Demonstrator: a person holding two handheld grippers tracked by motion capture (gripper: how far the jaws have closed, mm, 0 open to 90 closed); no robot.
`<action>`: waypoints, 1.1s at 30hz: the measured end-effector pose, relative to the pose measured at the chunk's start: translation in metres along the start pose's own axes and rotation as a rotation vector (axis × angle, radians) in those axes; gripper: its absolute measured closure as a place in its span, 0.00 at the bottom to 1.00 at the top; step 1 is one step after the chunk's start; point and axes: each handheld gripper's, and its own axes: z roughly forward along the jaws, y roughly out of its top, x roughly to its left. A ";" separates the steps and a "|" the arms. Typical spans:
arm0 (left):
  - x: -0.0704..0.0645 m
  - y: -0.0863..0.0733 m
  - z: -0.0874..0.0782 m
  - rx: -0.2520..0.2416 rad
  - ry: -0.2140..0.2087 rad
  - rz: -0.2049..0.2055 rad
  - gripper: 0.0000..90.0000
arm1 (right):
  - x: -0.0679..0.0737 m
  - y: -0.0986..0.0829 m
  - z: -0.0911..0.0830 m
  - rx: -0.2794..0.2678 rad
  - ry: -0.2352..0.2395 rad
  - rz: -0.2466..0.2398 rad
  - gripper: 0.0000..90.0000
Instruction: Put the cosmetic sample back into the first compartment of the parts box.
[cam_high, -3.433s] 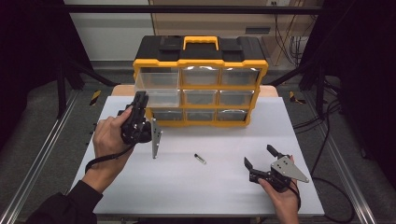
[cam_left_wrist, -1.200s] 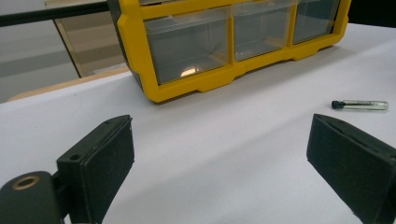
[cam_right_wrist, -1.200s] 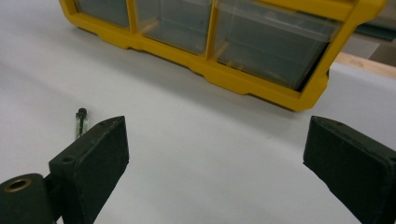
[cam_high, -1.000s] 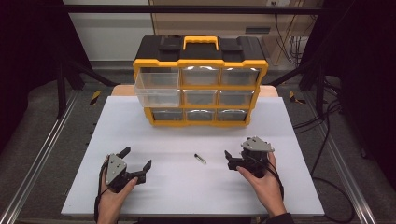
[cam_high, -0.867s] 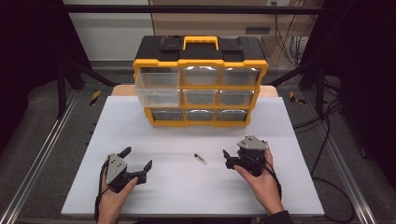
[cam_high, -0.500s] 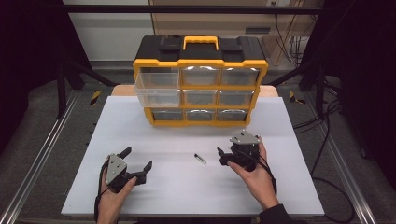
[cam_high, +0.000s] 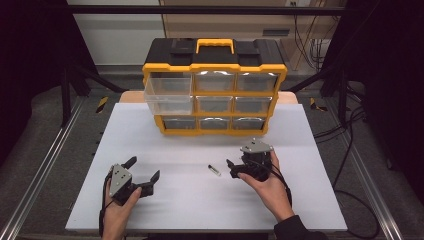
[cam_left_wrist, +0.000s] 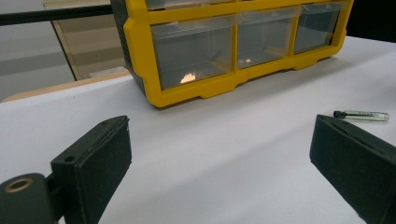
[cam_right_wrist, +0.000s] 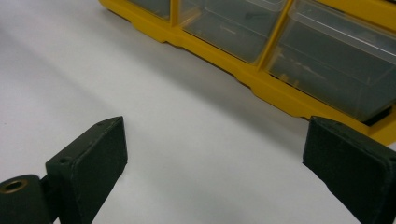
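Down at the near left of the white table (cam_high: 165, 140), the left claw (cam_high: 142, 172) rests low in the person's left hand (cam_high: 119, 210), its jaws spread wide with nothing between them. Seen along those jaws in the left gripper view, the small clear vial (cam_left_wrist: 360, 115) with a dark cap lies flat on the table, just past the tip of the jaw at the right of that view. In the high view the same vial lies near the middle of the table, between the two claws and much closer to the right one. Behind it, at the far edge of the table, stands the yellow and black drawer organizer (cam_high: 215, 85), its upper-left clear drawer (cam_high: 169, 95) pulled partly out while the other drawers sit flush. To the right, the right claw (cam_high: 231, 169) is held by the person's right hand (cam_high: 270, 187), just beside the vial and apart from it, its jaws likewise spread and gripping nothing.
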 end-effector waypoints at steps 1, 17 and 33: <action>0.001 0.000 0.000 0.001 0.001 -0.001 0.06 | 0.001 0.001 0.001 0.000 0.005 -0.002 0.07; 0.005 -0.001 -0.002 -0.015 -0.010 -0.026 0.05 | 0.027 0.016 0.027 0.081 0.085 -0.054 0.09; 0.007 -0.001 -0.003 -0.009 -0.031 -0.031 0.05 | 0.027 0.017 0.049 0.162 0.149 0.000 0.32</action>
